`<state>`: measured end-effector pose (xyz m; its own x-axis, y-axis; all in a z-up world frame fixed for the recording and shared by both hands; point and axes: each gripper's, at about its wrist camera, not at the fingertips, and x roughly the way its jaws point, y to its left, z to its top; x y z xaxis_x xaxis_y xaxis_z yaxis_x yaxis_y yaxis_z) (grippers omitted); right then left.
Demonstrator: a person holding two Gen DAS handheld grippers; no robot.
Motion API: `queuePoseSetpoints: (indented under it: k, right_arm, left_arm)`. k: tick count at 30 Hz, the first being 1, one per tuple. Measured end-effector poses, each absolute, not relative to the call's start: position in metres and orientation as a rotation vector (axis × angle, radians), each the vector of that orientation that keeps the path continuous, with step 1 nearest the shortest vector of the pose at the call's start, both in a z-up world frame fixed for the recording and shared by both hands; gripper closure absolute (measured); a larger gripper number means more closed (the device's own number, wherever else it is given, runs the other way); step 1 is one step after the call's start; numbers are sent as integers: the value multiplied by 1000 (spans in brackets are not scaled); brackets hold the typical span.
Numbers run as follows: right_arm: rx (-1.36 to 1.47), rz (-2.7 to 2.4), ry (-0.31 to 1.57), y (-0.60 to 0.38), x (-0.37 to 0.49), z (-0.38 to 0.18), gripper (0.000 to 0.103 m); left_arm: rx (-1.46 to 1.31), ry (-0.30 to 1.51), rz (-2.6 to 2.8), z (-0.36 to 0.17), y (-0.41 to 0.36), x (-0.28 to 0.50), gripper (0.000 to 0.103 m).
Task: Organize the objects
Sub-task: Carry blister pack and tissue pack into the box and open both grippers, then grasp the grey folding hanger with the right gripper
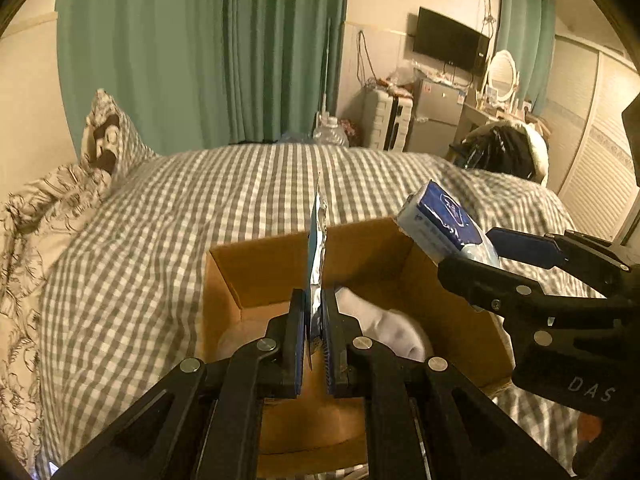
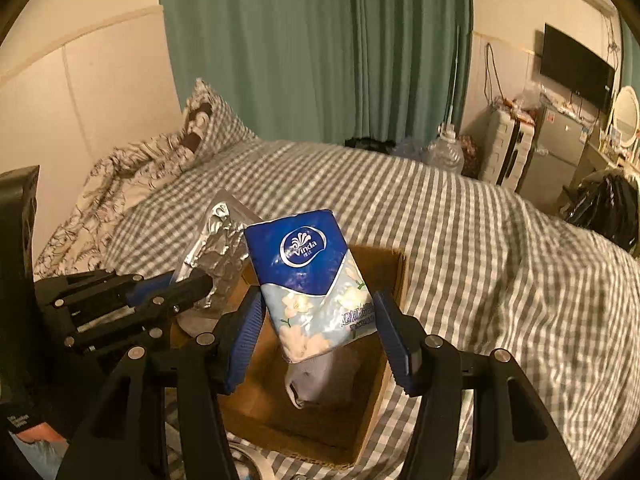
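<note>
Left gripper [image 1: 314, 334]: your jaws are clamped on the flat silver foil pouch with blue print [image 1: 317, 256]; pouch stands upright, edge-on, over the box opening. Seen from the right wrist, the same pouch [image 2: 218, 248] is crinkled silver, sticking up from your left gripper [image 2: 188, 280].
Right gripper [image 2: 318, 336]: you're holding the blue-and-pale floral Vinda tissue pack [image 2: 312, 276] between the blue ribbed pads [image 2: 394, 340]; pack tilted, blue end up, lower end pointing into the box. Contact at the pads is hard to read, but the pack hangs in the air between them.
Tissue pack, left view: pack [image 1: 444, 224] sits above the box's far right corner, right gripper [image 1: 496, 252] on it.
Box: open brown cardboard box [image 1: 224, 280] rests on the grey-and-white checked bedspread [image 1: 160, 208], right below both your grippers.
Inside box: white sock [image 1: 380, 320] lies on the box floor; in the right view the sock [image 2: 320, 376] is just under the tissue pack.
Background: teal curtain [image 1: 200, 52]; floral pillow [image 1: 24, 232] at the bed's left.
</note>
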<state>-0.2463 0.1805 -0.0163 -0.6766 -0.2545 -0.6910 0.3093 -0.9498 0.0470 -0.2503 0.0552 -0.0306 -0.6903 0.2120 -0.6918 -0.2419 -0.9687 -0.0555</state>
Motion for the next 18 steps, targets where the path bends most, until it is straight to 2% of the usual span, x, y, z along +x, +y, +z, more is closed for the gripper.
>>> queuePoseSetpoints:
  k: [8,10,12,14,17,18]
  right_arm:
    - [1066,-2638,80,192,-245,-17,42]
    - [1042,-2653,76,194,-239,-8,37]
    - [1016,-2667,78,196,-231,2,36]
    - [993,-2678,82,198,-222,12,35]
    - [954,-2700,96,200,-205,29,33]
    - [941,-2708,103,201,-199,36,32]
  left_arm:
    - [-1137,80,2671,-38,57,-250,91]
    - [-1148,79,2671,-35,56,-246,81]
    - [-1147,77,2688,-30,53,-241,50]
    - [-1127,69,2713,-23,49,-234,42]
    - [-1109,71,2739,-9,43,-222,39]
    - [-1098,71,2753,-3,40,-218,33]
